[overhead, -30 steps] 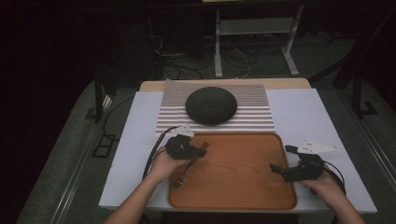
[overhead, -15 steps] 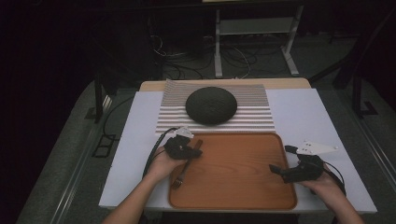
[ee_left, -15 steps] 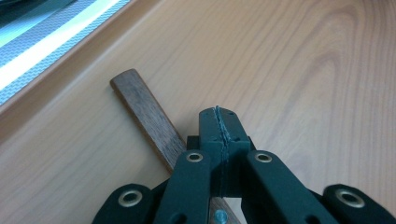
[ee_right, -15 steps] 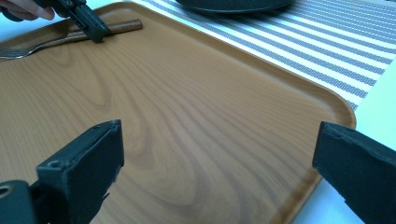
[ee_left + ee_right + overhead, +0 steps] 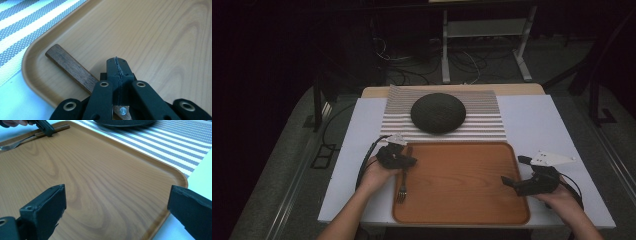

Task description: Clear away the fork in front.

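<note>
Wooden-handled fork (image 5: 402, 181) in left gripper (image 5: 404, 161)

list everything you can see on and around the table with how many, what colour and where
fork: one, metal tines, dark wooden handle, lying along the tray's left edge
tray: one, brown wood, near middle of the table
plate: one, dark, on the placemat behind the tray
placemat: one, grey-and-white striped, far middle
table: one, white top
left gripper: one, black, jaws shut over the fork handle
right gripper: one, black, jaws open at the tray's right edge
</note>
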